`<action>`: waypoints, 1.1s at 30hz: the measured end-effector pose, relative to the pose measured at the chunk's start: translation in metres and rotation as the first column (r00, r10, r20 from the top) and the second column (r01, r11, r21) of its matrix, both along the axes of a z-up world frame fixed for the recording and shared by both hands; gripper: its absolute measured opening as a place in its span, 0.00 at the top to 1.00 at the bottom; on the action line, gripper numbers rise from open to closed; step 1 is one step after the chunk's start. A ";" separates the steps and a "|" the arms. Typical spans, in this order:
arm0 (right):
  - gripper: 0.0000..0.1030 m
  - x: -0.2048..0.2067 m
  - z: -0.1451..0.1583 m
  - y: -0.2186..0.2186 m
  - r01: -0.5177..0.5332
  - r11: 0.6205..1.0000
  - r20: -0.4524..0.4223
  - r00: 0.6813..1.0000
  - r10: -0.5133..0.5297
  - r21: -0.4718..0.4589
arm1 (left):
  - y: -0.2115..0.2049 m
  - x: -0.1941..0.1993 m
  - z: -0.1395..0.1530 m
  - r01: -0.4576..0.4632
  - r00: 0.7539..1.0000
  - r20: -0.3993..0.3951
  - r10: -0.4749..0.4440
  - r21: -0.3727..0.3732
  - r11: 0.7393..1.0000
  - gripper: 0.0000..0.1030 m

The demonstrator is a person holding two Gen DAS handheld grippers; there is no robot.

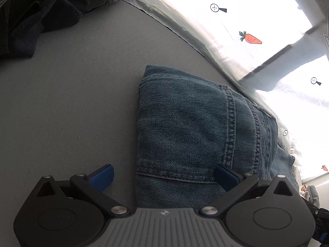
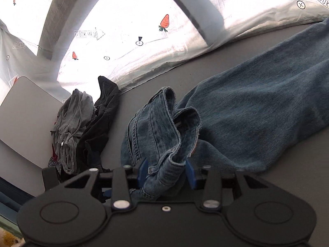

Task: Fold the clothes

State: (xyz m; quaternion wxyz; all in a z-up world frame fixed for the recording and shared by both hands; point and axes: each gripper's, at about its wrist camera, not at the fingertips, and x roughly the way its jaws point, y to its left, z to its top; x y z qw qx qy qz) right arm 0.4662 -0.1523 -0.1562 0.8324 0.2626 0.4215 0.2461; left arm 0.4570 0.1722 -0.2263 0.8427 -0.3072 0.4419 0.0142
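The jeans [image 2: 257, 111] lay on the grey table [image 1: 72, 107], close to its far edge by the printed curtain [image 2: 133, 16], legs stretched flat and one end bunched up. The right gripper [image 2: 166, 173] was clamped on that bunched denim, lifting it clear of the surface. The left gripper [image 1: 164, 177] hung wide open over a flat part of the jeans, gripping nothing — one finger above denim, the other above bare table. A fold looked to be under way; next, the raised end probably needed carrying over the legs. A heap of dark clothes [image 2: 86, 127] waited near the table's edge.
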 end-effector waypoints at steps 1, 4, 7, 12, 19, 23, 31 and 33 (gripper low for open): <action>0.52 0.003 -0.001 -0.003 0.016 1.000 0.005 1.000 -0.016 0.017 | -0.001 0.003 0.000 0.008 1.000 -0.001 -0.008 0.008 1.000 0.00; 0.49 0.023 -0.011 -0.002 0.027 0.999 -0.014 1.000 -0.027 0.032 | 0.000 0.006 0.001 0.019 1.000 -0.004 -0.019 0.009 1.000 0.00; 0.39 0.046 -0.026 0.004 0.032 0.996 -0.031 0.999 -0.029 0.082 | 0.003 0.006 0.001 0.034 0.999 0.000 -0.034 0.000 0.999 0.00; 0.18 0.084 -0.050 0.015 0.017 0.984 -0.075 0.997 -0.004 0.179 | 0.005 0.004 0.001 0.054 0.999 0.007 -0.054 -0.011 0.998 0.00; 0.15 0.109 -0.062 0.031 -0.016 0.991 -0.104 0.994 0.030 0.133 | 0.006 0.004 0.000 0.061 0.998 0.012 -0.061 -0.012 0.998 0.00; 0.20 0.112 -0.059 0.040 -0.064 0.977 -0.068 0.995 0.079 0.202 | 0.006 0.003 0.000 0.060 0.998 0.012 -0.059 -0.011 0.998 0.00; 0.25 0.116 -0.056 0.047 -0.107 0.987 -0.048 0.992 0.113 0.116 | 0.005 0.003 0.000 0.057 0.998 0.011 -0.057 -0.007 0.998 0.00; 0.38 0.114 -0.055 0.052 -0.134 0.981 -0.029 0.990 0.140 0.142 | 0.005 0.004 0.000 0.056 0.998 0.008 -0.056 -0.004 0.998 0.00</action>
